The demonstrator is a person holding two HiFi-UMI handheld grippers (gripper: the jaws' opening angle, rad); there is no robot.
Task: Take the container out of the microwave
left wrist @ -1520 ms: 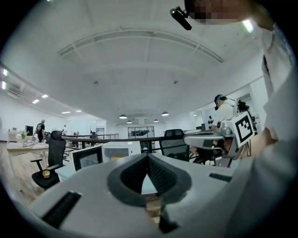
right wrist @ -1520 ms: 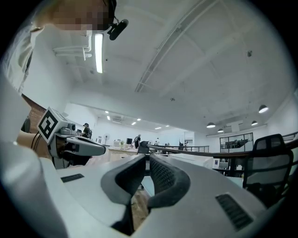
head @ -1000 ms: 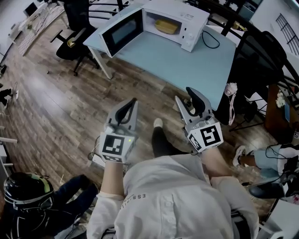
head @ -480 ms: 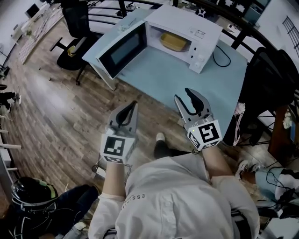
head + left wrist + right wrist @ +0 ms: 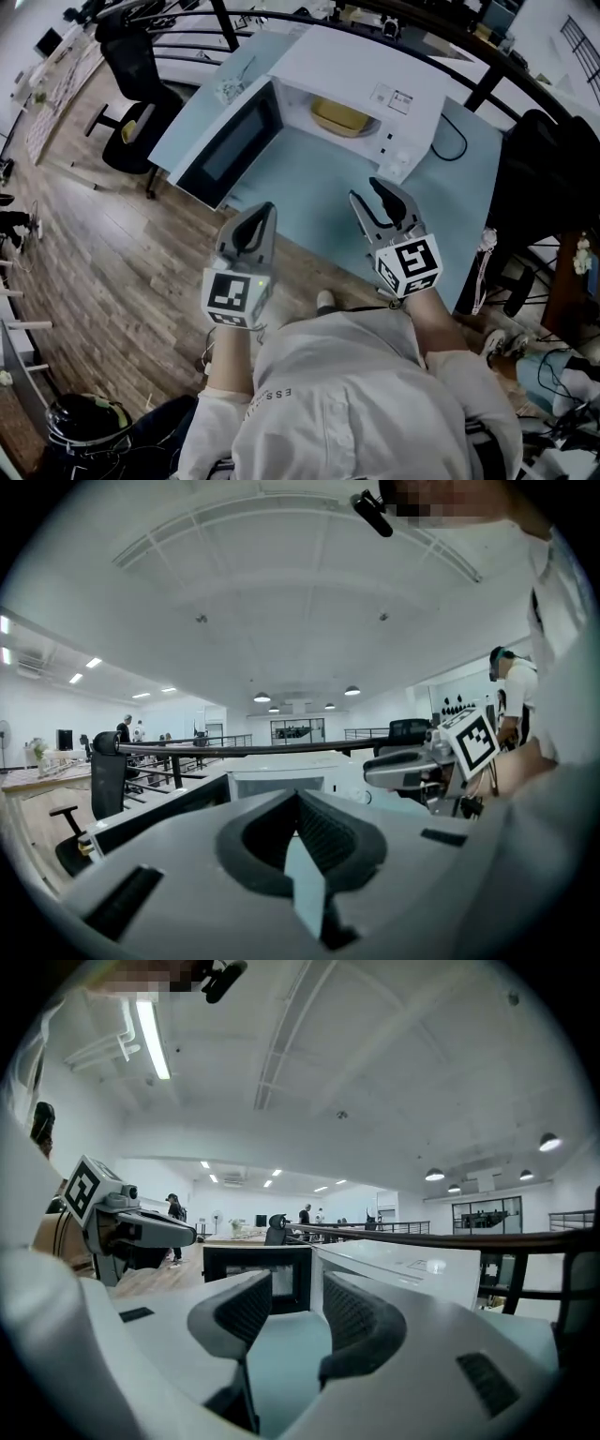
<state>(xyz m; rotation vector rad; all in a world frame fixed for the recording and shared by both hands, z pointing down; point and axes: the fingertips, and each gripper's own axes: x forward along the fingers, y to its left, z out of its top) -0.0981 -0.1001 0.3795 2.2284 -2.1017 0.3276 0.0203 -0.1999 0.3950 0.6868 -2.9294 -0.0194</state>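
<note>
Shallow yellow container (image 5: 342, 117) sits in boxy white microwave (image 5: 349, 64) (door open).

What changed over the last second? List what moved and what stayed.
The person has stepped toward the light blue table, so the white microwave and the shallow yellow container inside it now lie nearer both grippers. Nothing was taken hold of or let go. Unchanged: the microwave door stands open, the left gripper is shut and empty, and the right gripper is open and empty.
</note>
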